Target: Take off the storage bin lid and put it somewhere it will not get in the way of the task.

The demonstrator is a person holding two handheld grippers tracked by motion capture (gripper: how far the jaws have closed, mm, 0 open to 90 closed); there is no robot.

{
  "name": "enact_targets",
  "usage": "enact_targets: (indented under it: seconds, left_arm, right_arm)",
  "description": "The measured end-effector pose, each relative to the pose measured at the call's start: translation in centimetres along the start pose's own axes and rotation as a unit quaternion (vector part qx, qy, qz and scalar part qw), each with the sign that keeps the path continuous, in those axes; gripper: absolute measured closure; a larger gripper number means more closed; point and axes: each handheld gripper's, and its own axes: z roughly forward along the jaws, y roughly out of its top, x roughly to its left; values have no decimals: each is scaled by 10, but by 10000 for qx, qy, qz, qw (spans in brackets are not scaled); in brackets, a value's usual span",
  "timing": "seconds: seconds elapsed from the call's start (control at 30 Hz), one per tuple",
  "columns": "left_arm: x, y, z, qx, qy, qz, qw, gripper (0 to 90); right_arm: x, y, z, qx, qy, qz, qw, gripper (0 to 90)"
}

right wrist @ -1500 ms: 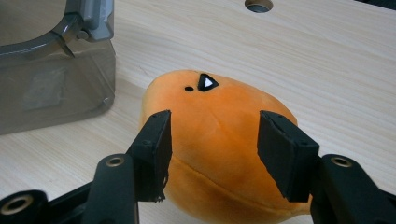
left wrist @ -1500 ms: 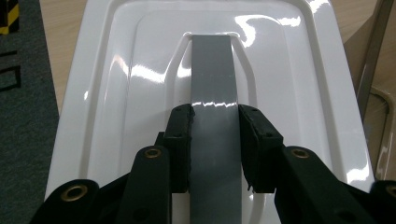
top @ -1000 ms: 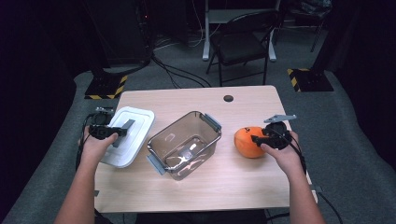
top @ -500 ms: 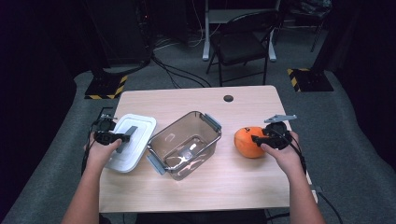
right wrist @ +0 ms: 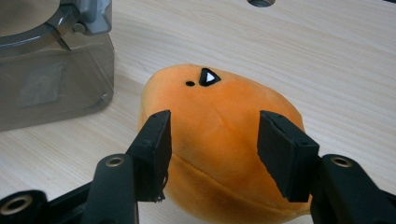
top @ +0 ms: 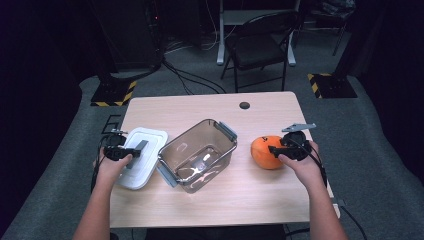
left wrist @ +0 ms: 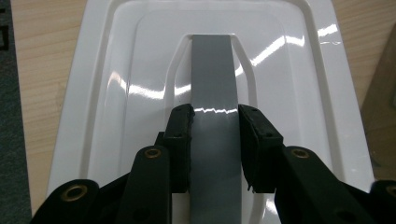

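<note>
The left gripper has its fingers clamped on the grey handle strip of the white lid, which lies flat on the table just left of the clear container. The right gripper has its fingers closed on the sides of the orange plush toy, which sits on the table to the right of the container, near it but apart.
</note>
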Motion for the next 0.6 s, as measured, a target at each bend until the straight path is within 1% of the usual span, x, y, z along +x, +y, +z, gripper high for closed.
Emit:
enact_targets:
  seconds: [0.07, 0.27, 0.33, 0.37, 0.5, 0.6]
  left_arm:
    - [0, -2, 3, -17, 0, -1, 10000, 665]
    - [-1, -9, 11, 49, -94, -34, 9999, 664]
    - [-2, -10, 12, 49, -87, -33, 9999, 664]
    - [-3, -10, 14, 111, -76, 8, 9999, 664]
    - [-3, -13, 16, 94, -119, 3, 9999, 664]
    - [-5, -15, 18, 127, -94, 42, 9999, 664]
  right_arm:
    - [1, -1, 0, 32, -18, 112, 9999, 447]
    - [1, -2, 2, 72, -38, 116, 9999, 447]
    - [1, -2, 3, 80, -43, 110, 9999, 447]
    - [1, -2, 3, 97, -54, 109, 9999, 447]
    - [1, -2, 3, 100, -64, 112, 9999, 447]
    - [1, -2, 4, 77, -56, 83, 9999, 447]
